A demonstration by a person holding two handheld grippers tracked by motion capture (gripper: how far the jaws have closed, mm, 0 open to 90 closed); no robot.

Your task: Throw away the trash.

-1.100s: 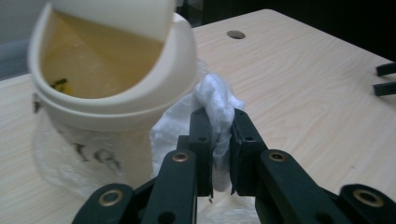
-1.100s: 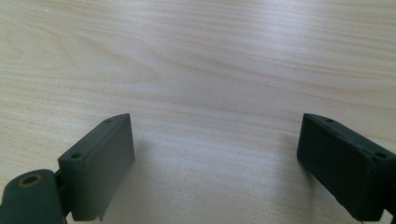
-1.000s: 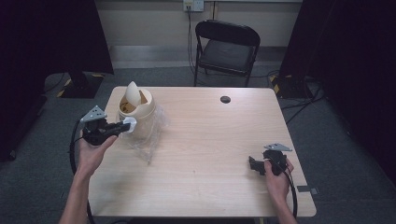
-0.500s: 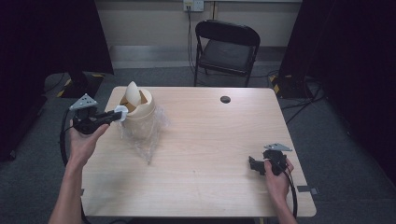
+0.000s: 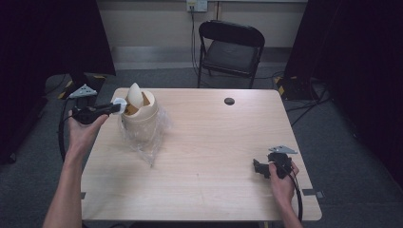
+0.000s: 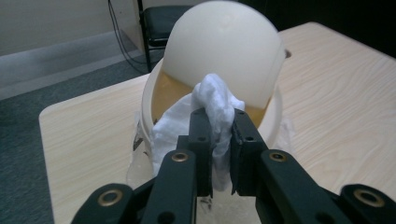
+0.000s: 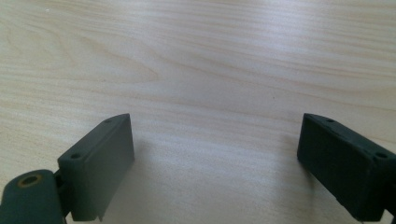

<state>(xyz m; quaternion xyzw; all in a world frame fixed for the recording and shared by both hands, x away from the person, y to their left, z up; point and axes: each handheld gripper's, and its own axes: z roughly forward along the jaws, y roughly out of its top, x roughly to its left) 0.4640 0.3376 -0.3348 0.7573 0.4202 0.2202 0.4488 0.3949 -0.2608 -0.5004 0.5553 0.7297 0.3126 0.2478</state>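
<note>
Tissue is the thing in hand: a crumpled white paper tissue (image 6: 215, 100) sits pinched between the black jaws of the left gripper (image 5: 115, 108), which is clamped tight on it and holds it just at the rim of the small cream plastic bin with a domed swing lid (image 5: 139, 115). In the left gripper view the wad hangs right in front of the bin's opening, with the tilted dome of the lid just behind it and the tan inside of the bin showing below, so the pickup looks done and the carry nearly so; what seems left is to push the tissue past the lid, let it go, and draw the hand back. The lid itself is the main thing in the way, since it partly covers the mouth and the gap beside it is narrow. A crinkled clear plastic bag (image 5: 145, 142) spills out from under the bin toward the person's side and could catch or shift if the bin is nudged. The right gripper (image 5: 259, 167) rests well away from the bin, near the far corner of the pale wooden table (image 5: 209, 137) on the person's side, its jaws spread wide over bare wood and grasping nothing. A small black round disc (image 5: 229, 100) lies well apart from the bin, and a black folding chair (image 5: 231, 47) stands beyond the table.
</note>
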